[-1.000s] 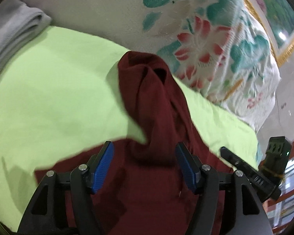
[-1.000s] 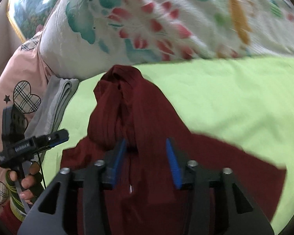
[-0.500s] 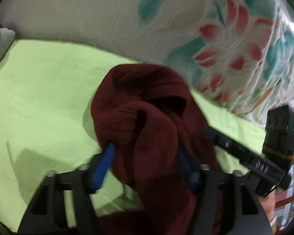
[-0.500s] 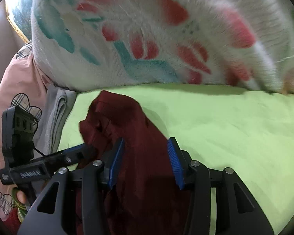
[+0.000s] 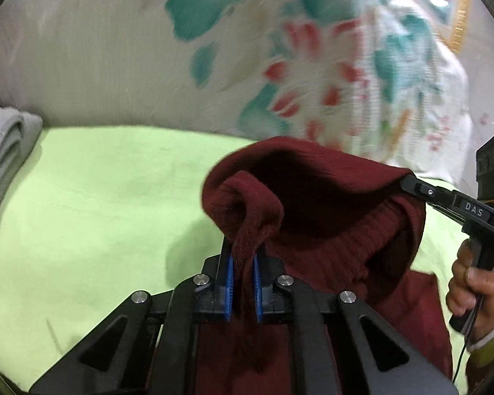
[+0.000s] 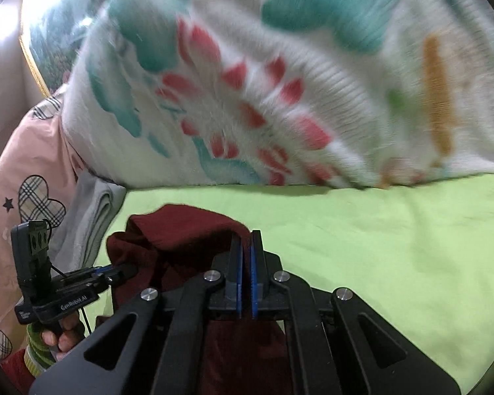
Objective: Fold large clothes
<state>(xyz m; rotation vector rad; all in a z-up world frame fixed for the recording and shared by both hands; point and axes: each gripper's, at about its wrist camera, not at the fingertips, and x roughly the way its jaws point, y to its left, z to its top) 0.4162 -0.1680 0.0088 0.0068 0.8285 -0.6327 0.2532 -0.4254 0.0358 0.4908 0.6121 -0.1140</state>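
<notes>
Both grippers pinch the maroon sweater [image 5: 329, 217] above the green sheet [image 5: 98, 197] — the left gripper [image 5: 242, 265] clamps a rolled edge, the right gripper [image 6: 245, 256] an adjoining fold (jaws nearly touching). Behind the sheet lies a floral quilt [image 6: 280, 82].

I see a dark maroon ribbed knit garment [image 5: 329, 227] against a plain lime-green bedsheet [image 5: 108, 191]. Behind it my view fills with a white quilted blanket [image 6: 280, 92] printed with teal leaves, red petals and an ochre streak. On my left lies a pale grey folded cloth [image 6: 95, 210], and beside it a pink fabric [image 6: 26, 164] with plaid hearts and a small black star. My black grippers carry blue pads [image 5: 229, 273].
</notes>
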